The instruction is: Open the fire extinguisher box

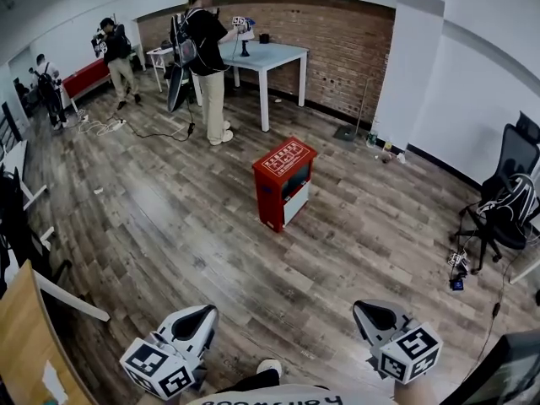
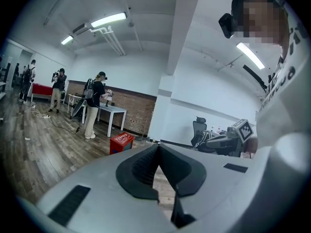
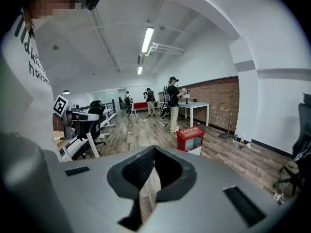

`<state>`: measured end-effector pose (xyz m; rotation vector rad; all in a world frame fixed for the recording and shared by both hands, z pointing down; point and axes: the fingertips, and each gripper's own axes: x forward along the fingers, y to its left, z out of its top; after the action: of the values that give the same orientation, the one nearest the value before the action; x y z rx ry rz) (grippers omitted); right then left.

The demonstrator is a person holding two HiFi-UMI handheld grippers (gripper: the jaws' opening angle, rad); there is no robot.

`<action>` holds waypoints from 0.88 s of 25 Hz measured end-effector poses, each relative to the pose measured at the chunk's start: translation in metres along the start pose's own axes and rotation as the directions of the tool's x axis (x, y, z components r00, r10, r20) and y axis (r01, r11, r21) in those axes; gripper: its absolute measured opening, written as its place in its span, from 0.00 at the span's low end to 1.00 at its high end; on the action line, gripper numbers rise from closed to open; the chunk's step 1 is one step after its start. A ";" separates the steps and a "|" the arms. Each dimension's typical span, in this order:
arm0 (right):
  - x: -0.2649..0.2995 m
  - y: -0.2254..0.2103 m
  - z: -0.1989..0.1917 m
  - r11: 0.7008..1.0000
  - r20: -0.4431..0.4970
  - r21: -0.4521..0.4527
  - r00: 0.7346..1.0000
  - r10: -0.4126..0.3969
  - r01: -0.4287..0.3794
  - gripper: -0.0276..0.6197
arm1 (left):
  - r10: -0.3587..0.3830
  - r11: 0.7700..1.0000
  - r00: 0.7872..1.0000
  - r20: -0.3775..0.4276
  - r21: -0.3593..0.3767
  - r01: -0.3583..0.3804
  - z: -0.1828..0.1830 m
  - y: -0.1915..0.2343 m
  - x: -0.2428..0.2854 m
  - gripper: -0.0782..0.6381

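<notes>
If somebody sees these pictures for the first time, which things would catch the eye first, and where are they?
The red fire extinguisher box stands out most, alone in the middle of the wooden floor. Behind it, a person in a black shirt stands at a white table by the brick wall. At the bottom edge of the head view, the left gripper and the right gripper are both shut and empty, well away from the box.

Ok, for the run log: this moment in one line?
fire extinguisher box: on floor, untouched | left tongs: shut, empty | right tongs: shut, empty
</notes>
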<state>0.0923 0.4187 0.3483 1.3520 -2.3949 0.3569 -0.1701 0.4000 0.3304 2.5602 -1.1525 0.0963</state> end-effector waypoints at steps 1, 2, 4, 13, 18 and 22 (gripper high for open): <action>0.006 -0.001 0.001 1.000 -0.005 0.001 1.000 0.003 -0.003 0.06 | 0.000 1.000 1.000 -0.001 -0.007 0.000 0.001 0.006 0.003 0.12; 0.012 -0.002 0.002 1.000 -0.010 0.002 1.000 0.005 -0.004 0.06 | -0.002 1.000 1.000 -0.001 -0.012 0.002 0.003 0.012 0.008 0.12; 0.021 -0.008 0.005 1.000 -0.020 0.006 1.000 0.000 0.000 0.06 | -0.008 1.000 1.000 -0.003 -0.015 0.008 0.007 0.021 0.017 0.12; 0.060 -0.020 0.030 1.000 -0.025 -0.020 1.000 -0.009 0.009 0.06 | -0.031 0.999 1.000 -0.004 -0.041 0.031 0.011 0.052 0.045 0.12; 0.077 -0.021 0.036 0.999 -0.045 -0.034 0.999 -0.005 0.004 0.06 | -0.038 0.998 0.999 0.000 -0.041 0.038 0.019 0.070 0.058 0.12; 0.084 -0.023 0.037 0.999 -0.040 -0.040 0.999 -0.017 0.015 0.06 | -0.031 0.999 0.999 0.005 -0.040 0.031 0.023 0.087 0.064 0.12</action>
<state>0.0656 0.3282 0.3520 1.3331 -2.3442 0.3275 -0.1930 0.2925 0.3449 2.5437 -1.1043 0.0590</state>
